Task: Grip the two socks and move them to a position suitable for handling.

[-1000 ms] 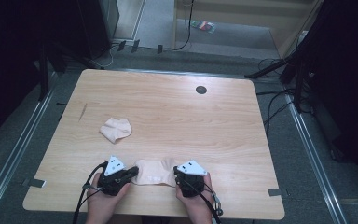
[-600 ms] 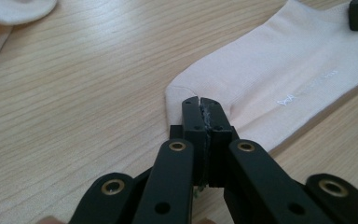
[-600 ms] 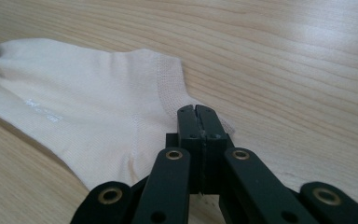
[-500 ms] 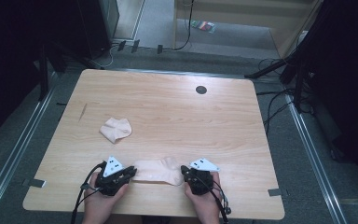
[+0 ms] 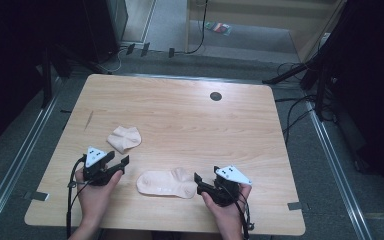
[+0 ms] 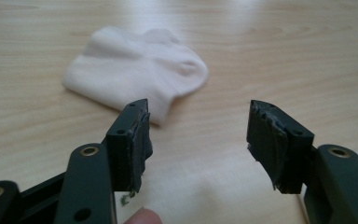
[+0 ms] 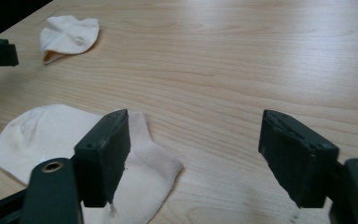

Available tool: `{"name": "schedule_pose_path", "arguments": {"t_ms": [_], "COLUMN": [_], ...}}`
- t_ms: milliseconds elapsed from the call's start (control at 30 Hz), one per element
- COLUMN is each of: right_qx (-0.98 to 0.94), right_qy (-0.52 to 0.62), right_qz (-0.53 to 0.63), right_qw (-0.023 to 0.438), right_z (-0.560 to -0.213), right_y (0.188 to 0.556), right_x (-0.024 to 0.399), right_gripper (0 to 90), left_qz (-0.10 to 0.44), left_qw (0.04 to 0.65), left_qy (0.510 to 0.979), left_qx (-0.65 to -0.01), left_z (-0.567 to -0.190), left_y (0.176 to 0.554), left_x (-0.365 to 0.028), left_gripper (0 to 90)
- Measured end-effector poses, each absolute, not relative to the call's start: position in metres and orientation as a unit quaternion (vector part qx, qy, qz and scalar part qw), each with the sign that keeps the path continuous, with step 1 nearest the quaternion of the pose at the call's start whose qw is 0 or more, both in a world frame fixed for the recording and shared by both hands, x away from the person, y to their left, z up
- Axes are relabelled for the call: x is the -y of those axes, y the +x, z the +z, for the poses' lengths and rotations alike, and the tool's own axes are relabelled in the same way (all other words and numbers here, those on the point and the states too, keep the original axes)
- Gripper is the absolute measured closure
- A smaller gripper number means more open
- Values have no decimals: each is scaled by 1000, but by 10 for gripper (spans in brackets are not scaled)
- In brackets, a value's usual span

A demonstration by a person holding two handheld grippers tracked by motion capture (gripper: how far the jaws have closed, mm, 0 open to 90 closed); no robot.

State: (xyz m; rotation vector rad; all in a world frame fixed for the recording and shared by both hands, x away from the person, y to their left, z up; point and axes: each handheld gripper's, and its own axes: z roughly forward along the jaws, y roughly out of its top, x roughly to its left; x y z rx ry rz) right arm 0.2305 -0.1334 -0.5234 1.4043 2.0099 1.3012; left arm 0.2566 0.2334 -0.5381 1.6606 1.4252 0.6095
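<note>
Grippers both wide apart, holding nothing. Left gripper [image 5: 121,163] sits near the desk's [image 5: 190,120] front-left corner, jaws aimed at the crumpled sock [image 5: 124,138] just beyond them toward the left edge; left gripper view puts that sock [image 6: 135,72] past the jaw tips, not touching. Right gripper [image 5: 199,182] sits near the front edge, right of centre, its jaws just beside the cuff end of the flat sock [image 5: 166,184], which lies between the two hands. Dark round grommet [image 5: 215,96] near the back edge.
</note>
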Motion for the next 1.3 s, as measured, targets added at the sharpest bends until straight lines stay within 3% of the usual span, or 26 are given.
{"name": "schedule_pose_path", "arguments": {"t_ms": [367, 567, 633, 700, 767, 1033, 1300], "right_qx": [-711, -710, -710, -711, -711, -711, -712], "right_qy": [505, 508, 509, 512, 512, 503, 481], "right_qz": [453, 451, 450, 446, 447, 454, 481], "right_qw": [184, 185, 185, 181, 180, 188, 174], "right_z": [-524, -526, -526, -527, -527, -519, -504], "right_y": [233, 234, 234, 235, 235, 233, 226], "right_x": [133, 134, 134, 133, 132, 129, 113], "right_gripper": [240, 249, 251, 252, 253, 272, 309], "left_qz": [239, 264, 264, 258, 257, 250, 248], "left_qw": [353, 299, 298, 313, 317, 399, 481], "left_qy": [642, 665, 667, 669, 670, 671, 693], "left_qx": [-637, -631, -629, -623, -621, -573, -477], "left_z": [-542, -546, -546, -546, -547, -527, -497], "left_y": [313, 322, 322, 322, 322, 292, 234], "left_x": [-234, -227, -228, -233, -234, -239, -208], "left_gripper": [359, 480, 619, 785, 832, 855, 855]}}
